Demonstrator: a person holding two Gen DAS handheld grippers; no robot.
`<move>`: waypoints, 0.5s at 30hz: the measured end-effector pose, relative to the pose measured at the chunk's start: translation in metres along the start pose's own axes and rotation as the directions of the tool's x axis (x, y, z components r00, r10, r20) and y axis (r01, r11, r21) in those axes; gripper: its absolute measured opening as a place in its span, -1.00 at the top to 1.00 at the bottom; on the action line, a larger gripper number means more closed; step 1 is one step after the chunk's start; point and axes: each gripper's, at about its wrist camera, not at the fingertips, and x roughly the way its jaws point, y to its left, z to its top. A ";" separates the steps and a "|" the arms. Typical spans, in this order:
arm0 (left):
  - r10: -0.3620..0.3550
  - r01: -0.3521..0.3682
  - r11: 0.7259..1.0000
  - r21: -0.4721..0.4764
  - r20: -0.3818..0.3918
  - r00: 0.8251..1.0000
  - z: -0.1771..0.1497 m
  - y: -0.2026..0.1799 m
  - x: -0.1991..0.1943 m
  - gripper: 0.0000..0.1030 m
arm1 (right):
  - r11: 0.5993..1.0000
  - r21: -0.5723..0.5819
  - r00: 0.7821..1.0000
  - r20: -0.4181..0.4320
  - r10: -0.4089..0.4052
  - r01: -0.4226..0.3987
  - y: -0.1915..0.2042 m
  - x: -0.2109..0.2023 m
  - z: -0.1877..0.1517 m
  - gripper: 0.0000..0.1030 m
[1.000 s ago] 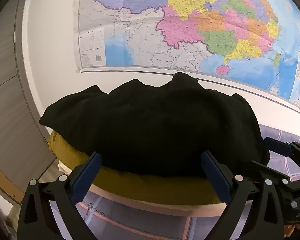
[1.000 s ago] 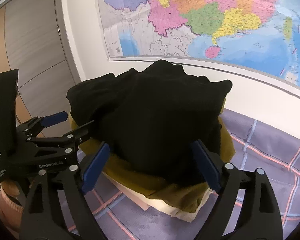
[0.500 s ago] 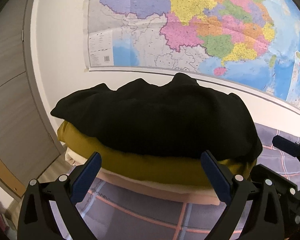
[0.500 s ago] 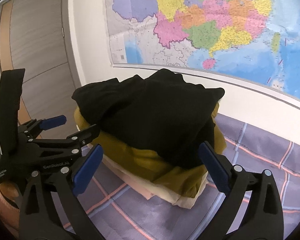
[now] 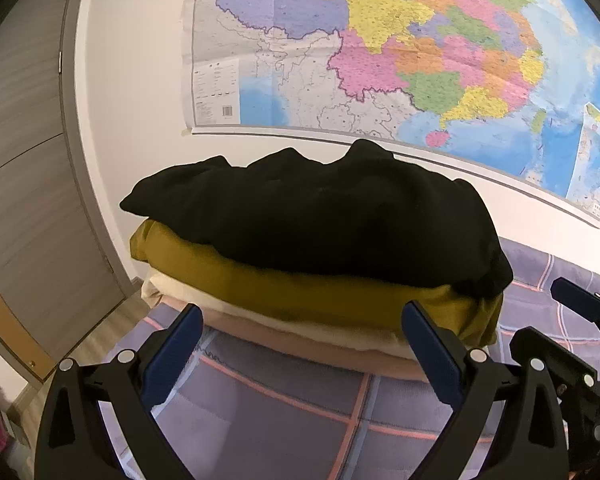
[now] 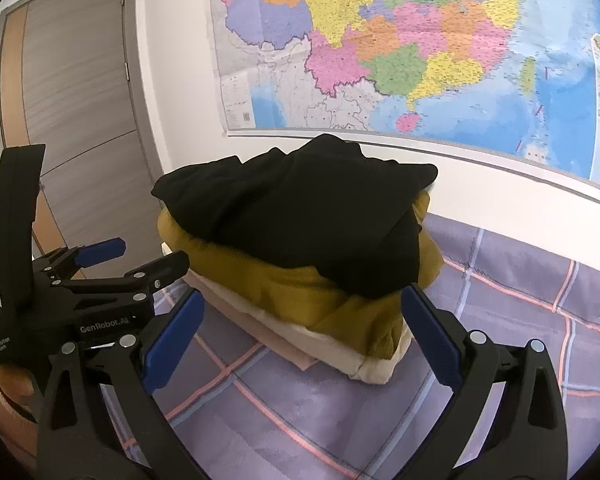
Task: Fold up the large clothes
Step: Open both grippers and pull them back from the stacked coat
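A folded black garment (image 5: 320,220) (image 6: 300,216) tops a stack on the bed. Below it lie a mustard-yellow piece (image 5: 300,292) (image 6: 284,288), a cream one (image 5: 260,316) (image 6: 340,348) and a pink one (image 5: 320,348). My left gripper (image 5: 300,312) stands open just in front of the stack's near edge, nothing between its blue pads. My right gripper (image 6: 303,296) is also open, wide, at the stack's near right corner and apart from the cloth. Each gripper shows in the other's view: the left gripper (image 6: 140,256) at the left, the right gripper (image 5: 560,320) at the right.
The stack sits on a purple plaid bedsheet (image 5: 284,420) (image 6: 500,280) close to a white wall with a large coloured map (image 5: 380,60) (image 6: 400,48). A grey door (image 6: 76,92) and wood floor (image 5: 100,332) lie to the left, past the bed's edge.
Both grippers have drawn back from the stack. The black garment's edge no longer sits between the fingers, more bedsheet shows in front, and the right jaws have spread a little wider.
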 end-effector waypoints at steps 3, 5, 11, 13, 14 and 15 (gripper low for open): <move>0.000 0.000 1.000 0.000 -0.007 1.000 -0.007 -0.001 -0.004 -0.87 | 1.000 0.007 1.000 -0.014 0.002 -0.002 0.001 -0.004 -0.008 -0.89; 0.002 -0.002 1.000 0.006 -0.013 1.000 -0.011 -0.003 -0.006 -0.87 | 1.000 0.004 1.000 -0.021 -0.001 0.001 0.002 -0.007 -0.014 -0.89; -0.003 0.003 1.000 0.014 -0.015 1.000 -0.020 -0.008 -0.016 -0.87 | 1.000 0.007 1.000 -0.030 -0.006 0.006 0.005 -0.018 -0.025 -0.89; -0.008 0.008 1.000 0.020 -0.013 1.000 -0.022 -0.010 -0.020 -0.87 | 1.000 0.004 0.999 -0.031 -0.010 0.010 0.006 -0.022 -0.029 -0.89; -0.008 0.008 1.000 0.021 -0.012 1.000 -0.023 -0.011 -0.022 -0.87 | 1.000 0.005 0.999 -0.031 -0.011 0.011 0.007 -0.024 -0.031 -0.89; -0.007 0.007 1.000 0.021 -0.011 1.000 -0.023 -0.012 -0.024 -0.87 | 1.000 0.008 1.000 -0.030 -0.010 0.010 0.007 -0.026 -0.032 -0.89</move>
